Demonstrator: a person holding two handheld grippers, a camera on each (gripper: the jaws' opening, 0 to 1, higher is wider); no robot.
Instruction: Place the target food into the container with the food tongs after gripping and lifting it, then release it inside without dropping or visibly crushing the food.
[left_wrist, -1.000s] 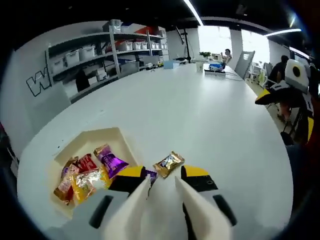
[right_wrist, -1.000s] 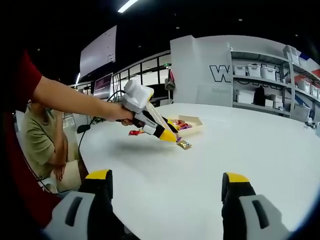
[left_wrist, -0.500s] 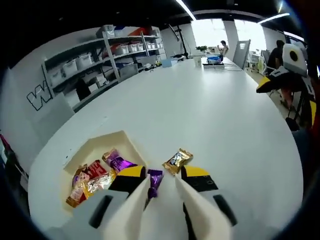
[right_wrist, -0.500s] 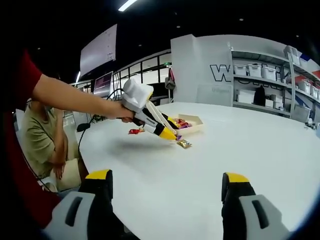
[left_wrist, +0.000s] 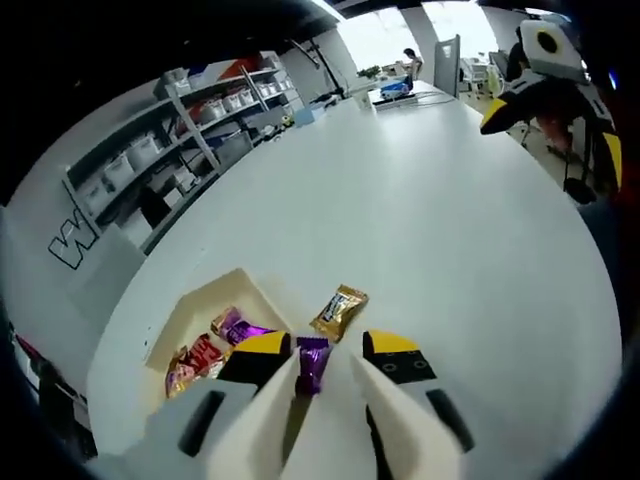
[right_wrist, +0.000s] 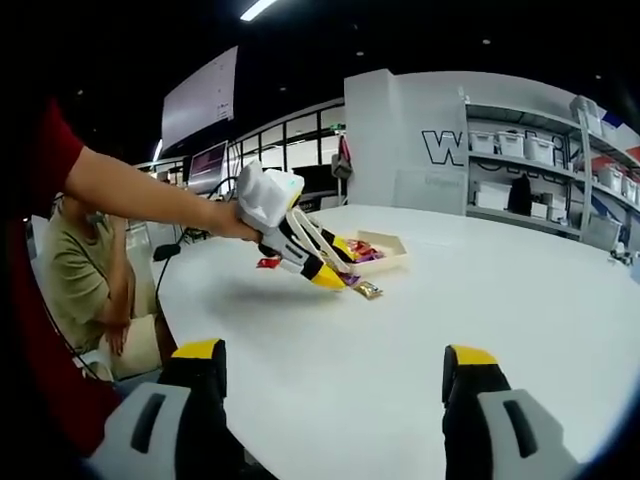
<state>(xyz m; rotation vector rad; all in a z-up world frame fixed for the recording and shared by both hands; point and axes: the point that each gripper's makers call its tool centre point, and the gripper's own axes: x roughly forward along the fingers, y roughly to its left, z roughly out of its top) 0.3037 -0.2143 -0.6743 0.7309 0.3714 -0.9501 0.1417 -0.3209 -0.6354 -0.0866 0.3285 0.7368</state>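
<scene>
purple candy (left_wrist: 312, 361) sits low centre of left gripper view, pinched betw my tongs (left_wrist: 318, 385) tips, beside tray (left_wrist: 196, 304). judged light, crinkly, slippery wrapper; grip mid-body, gentle. right gripper (right_wrist: 335, 380) spread, idle.

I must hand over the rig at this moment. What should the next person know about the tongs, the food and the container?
Left tongs: closed on a purple wrapped candy, beside the cream rectangular tray, not over it. It looks barely lifted.
Right tongs: open, empty, held over the white table, away from the work.
The tray holds several wrapped candies. A gold wrapped candy lies on the table next to the tray.
Done: candy gripped.
Left: lift it, carry it over the tray and release it gently. The gold candy probably comes next.
</scene>
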